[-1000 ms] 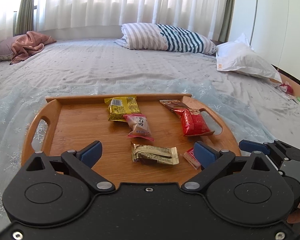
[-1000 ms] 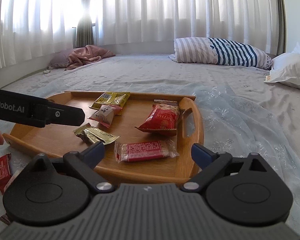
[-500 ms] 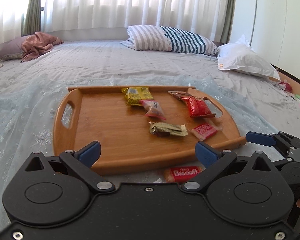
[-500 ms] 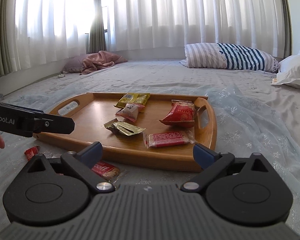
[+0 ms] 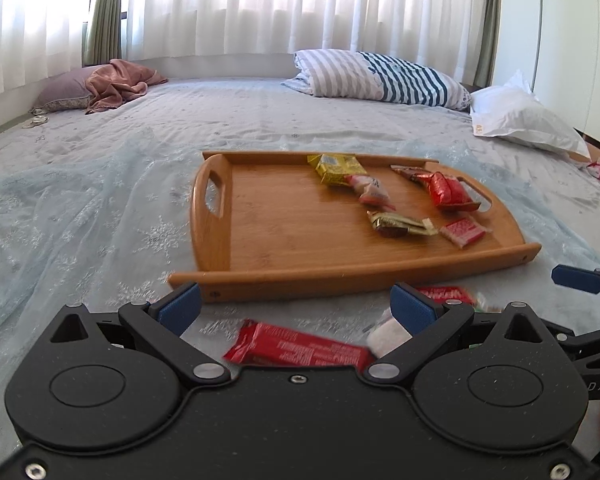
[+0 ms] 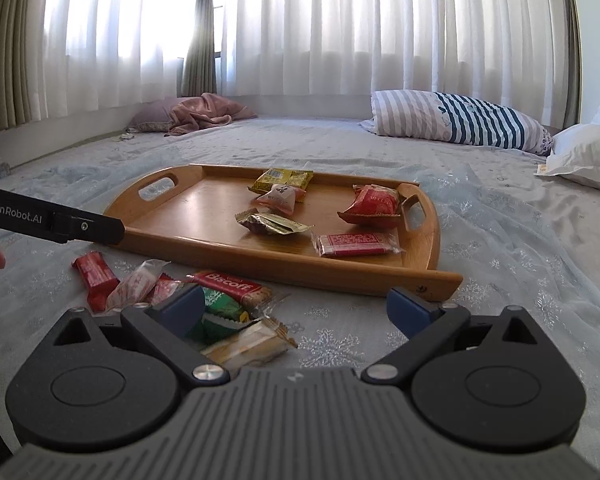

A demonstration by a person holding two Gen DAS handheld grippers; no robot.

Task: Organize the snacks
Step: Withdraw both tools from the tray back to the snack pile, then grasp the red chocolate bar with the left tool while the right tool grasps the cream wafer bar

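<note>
Both grippers sit low over the bed (image 6: 500, 216), pointed at the wooden tray (image 6: 188, 220). Left gripper (image 5: 296, 306): jaws released, wide apart, nothing between the pads. Right gripper (image 6: 294, 304): same, jaws spread and holding nothing.

Tray lies flat on the pale blue snowflake cover (image 5: 80, 216), handle cut-outs at both ends. Five snacks on it:
- yellow packet (image 6: 282, 179) at the far rail
- pink-white packet (image 6: 279, 197) touching the yellow one's near edge
- gold wrapper (image 6: 270, 223) mid-tray
- red foil bag (image 6: 374, 204) beside the right handle
- flat red bar (image 6: 354, 245) near the front right corner

Loose pile on the bed just in front of the tray's near rail, right wrist view:
- Biscoff pack (image 6: 232, 287)
- green packet (image 6: 220, 312) under it, partly behind the left pad
- pale yellow packet (image 6: 248, 344) closest to the camera
- small red bar (image 6: 94, 276) and a red-white striped packet (image 6: 134, 284) to the left

Left wrist view: a long red wrapper (image 5: 296, 348) lies right below the open jaws, blurred, with a white packet (image 5: 388, 334) beside the right pad.

Left gripper's body also shows at the left edge of the right wrist view, above the pile, not touching any snack. Far side of the bed: striped pillow (image 6: 456, 124), white pillow (image 6: 584, 156), pink blanket (image 6: 202, 114).
</note>
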